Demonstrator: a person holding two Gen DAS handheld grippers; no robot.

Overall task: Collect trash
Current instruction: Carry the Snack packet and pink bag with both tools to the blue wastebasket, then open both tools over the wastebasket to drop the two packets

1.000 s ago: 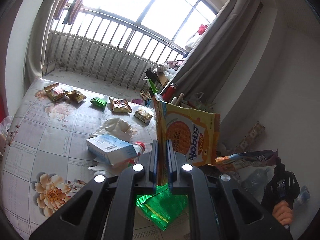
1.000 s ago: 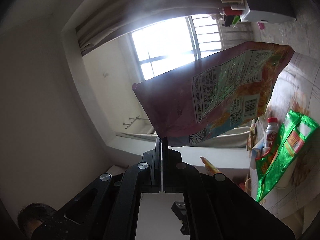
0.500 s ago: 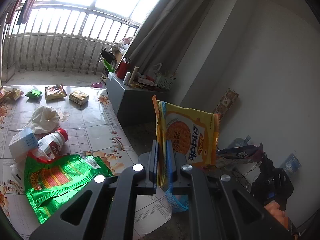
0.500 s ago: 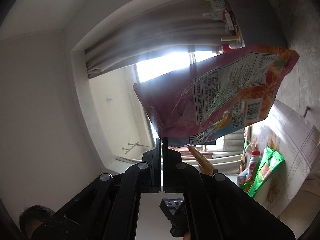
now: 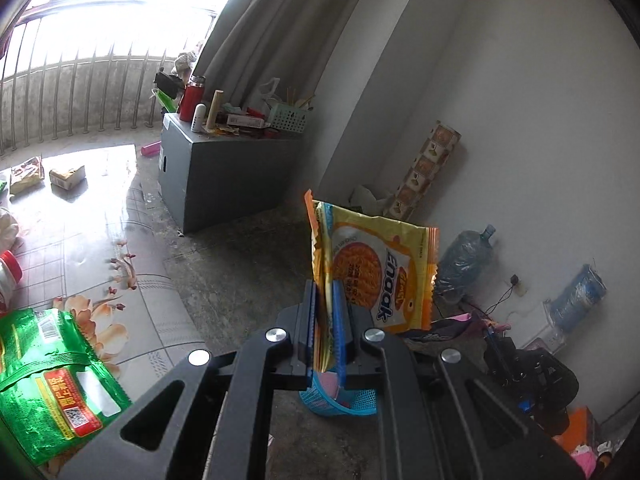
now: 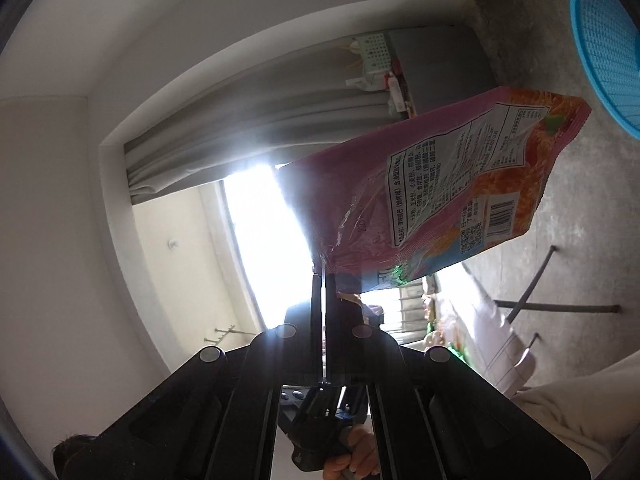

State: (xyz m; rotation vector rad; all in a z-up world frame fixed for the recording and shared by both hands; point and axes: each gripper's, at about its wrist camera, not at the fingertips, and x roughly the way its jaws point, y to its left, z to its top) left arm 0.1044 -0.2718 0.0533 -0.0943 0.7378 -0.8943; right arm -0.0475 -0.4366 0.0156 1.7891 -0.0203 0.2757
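My left gripper is shut on a yellow "Snack" noodle wrapper, held upright above the floor. A blue mesh basket sits on the floor right below and behind its fingers. My right gripper is shut on a pink and orange snack bag, which sticks out to the right in a rolled view. The blue basket shows at the top right of the right wrist view. The right gripper also appears in the left wrist view, low at the right.
A floral-cloth table at the left carries a green snack bag, a red-capped bottle and small packets. A grey cabinet with clutter, a water jug and a patterned roll stand along the wall.
Both grippers have swung away from the table toward the floor by the wall, each still holding its wrapper. The blue basket has come closer under the left gripper and into the right view.
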